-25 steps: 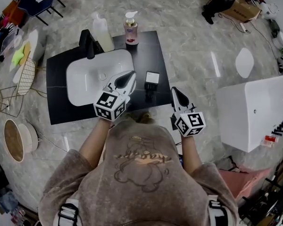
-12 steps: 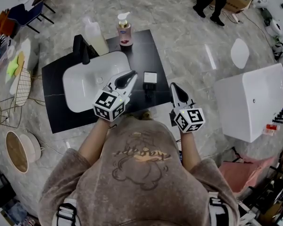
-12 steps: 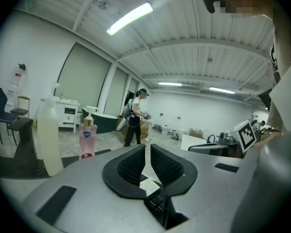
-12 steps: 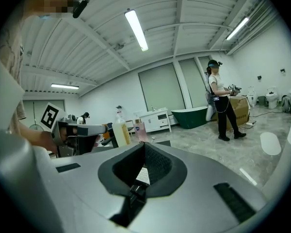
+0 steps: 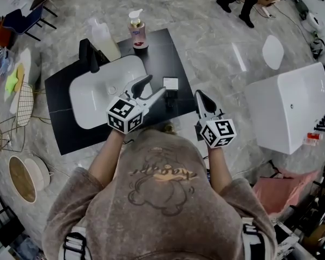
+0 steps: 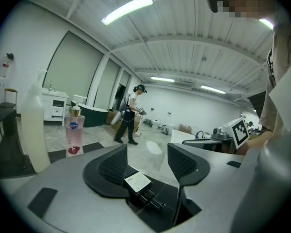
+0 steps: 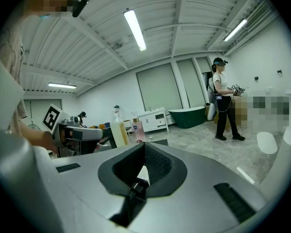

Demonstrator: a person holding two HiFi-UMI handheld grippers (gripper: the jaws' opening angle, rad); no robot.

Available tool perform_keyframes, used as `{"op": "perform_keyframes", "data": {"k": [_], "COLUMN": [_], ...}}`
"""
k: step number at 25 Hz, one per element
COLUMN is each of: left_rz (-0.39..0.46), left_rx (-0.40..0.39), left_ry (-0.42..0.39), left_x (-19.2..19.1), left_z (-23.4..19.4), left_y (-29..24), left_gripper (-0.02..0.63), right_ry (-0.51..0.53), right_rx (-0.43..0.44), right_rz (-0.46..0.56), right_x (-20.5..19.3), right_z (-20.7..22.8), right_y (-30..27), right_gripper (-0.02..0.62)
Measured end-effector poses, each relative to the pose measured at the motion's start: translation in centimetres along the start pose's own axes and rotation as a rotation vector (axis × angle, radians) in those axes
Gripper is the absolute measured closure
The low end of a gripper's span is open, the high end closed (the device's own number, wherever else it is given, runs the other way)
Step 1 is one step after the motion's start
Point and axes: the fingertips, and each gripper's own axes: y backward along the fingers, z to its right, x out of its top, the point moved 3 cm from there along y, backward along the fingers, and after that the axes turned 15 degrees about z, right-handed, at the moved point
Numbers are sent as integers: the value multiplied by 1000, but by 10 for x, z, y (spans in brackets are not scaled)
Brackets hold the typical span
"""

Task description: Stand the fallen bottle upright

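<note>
"None of it is done, by my reading. Start at the left of the table. The sink sits at ten o'clock from the person. A clear bottle and a pink pump bottle stand upright by the far edge at eleven, and those two need nothing."

"And the left tongs?"

"The left tongs are opening, with the jaws well apart and nothing pressed between them. Their own view frames the fallen bottle in the gap, but it lies ahead of the tips, ungripped."

"Where exactly?"

"At twelve o'clock from the person, right of the sink, on its side on the black top. Its white label faces up, and what looks like the dark neck end points toward six. In the head view it is just beside the left tips, at about their two o'clock."

"The right tongs?"

"The right tongs hover over the near edge at about one o'clock. Their jaws are drawn together on nothing, clear of the bottle."

"So what is left?"

"Everything, I'd judge. The open jaws go around the body and close, then the bottle is tipped onto its base and let go."
</note>
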Motion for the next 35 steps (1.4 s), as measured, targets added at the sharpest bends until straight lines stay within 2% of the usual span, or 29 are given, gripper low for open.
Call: {"op": "perform_keyframes", "data": {"k": [6, 15, 24, 35], "left_rz": [-46, -164, -284, -447], "left_rx": [-56, -132, -168, -241], "left_ry": [-1, -28, -23, -87], "left_x": [-14, -53, -104, -156], "left_z": [10, 19, 27, 35], "left_y": [-8, -14, -13, -14], "left_gripper": [307, 307, 307, 308], "right_ry": [3, -10, -16, -18], "right_rx": [-27, -72, -113, -153], "right_rz": [5, 3, -3, -12], "right_x": [2, -2, -6, -8], "right_z": [6, 14, 19, 22], "right_y": [10, 24, 37, 51], "right_gripper": [597, 597, 597, 597]}}
